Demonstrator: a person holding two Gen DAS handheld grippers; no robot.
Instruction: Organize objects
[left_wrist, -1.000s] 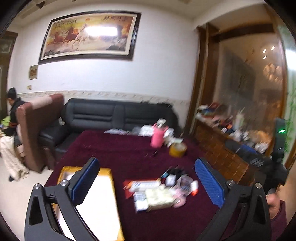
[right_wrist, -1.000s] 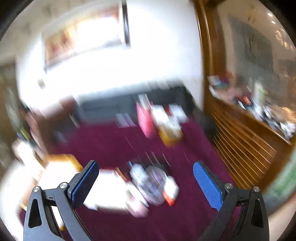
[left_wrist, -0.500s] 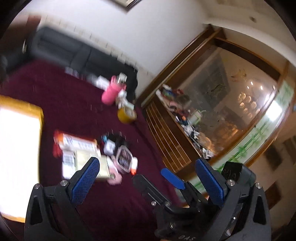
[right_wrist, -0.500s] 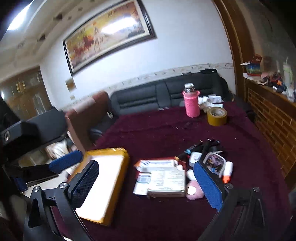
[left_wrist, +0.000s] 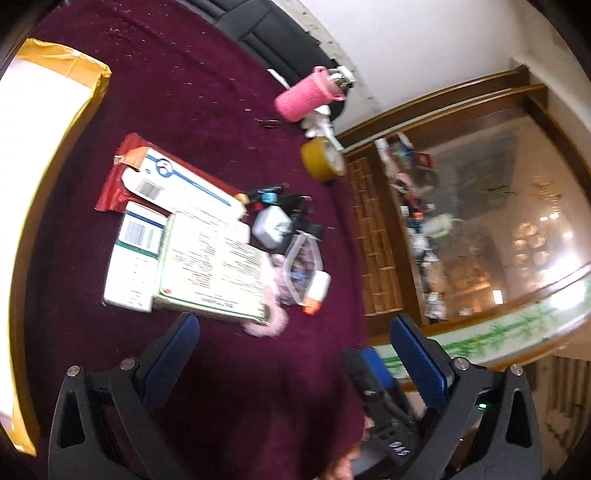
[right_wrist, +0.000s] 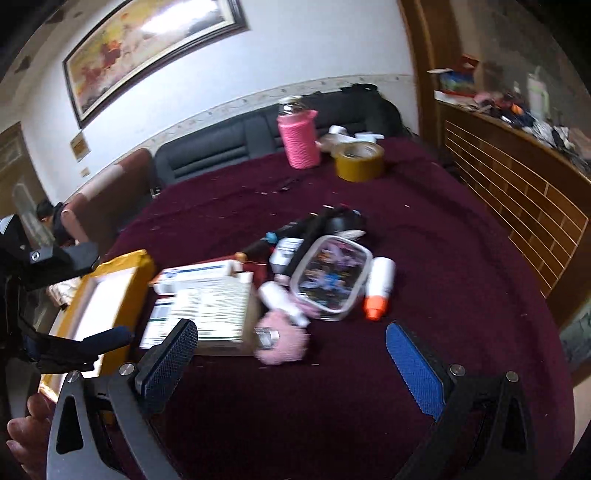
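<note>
Nearing the pile (right_wrist: 280, 288), both tongs (right_wrist: 291, 354) spread.

My views were dim and softly blurred. Glare burned out the painting (right_wrist: 147, 48) at upper left of my right view and the yellow tray (left_wrist: 88, 96) at my left view's left edge. Fisheye bending darkened every corner.

In front of you, a cluster of small things lay on the maroon tablecloth (right_wrist: 424, 258). A white printed box (right_wrist: 214, 306) lay flat, overlapping a blue-striped white carton (right_wrist: 195, 275) and a red packet (left_wrist: 118, 173). Just to its right sat a clear zip pouch (right_wrist: 332, 277) with colourful contents, a white tube with an orange cap (right_wrist: 378, 286) touching it, a fluffy pink pom-pom (right_wrist: 284, 341), and dark pens (right_wrist: 314, 225) behind. At the left lay a yellow-rimmed tray (right_wrist: 136, 273).
</note>
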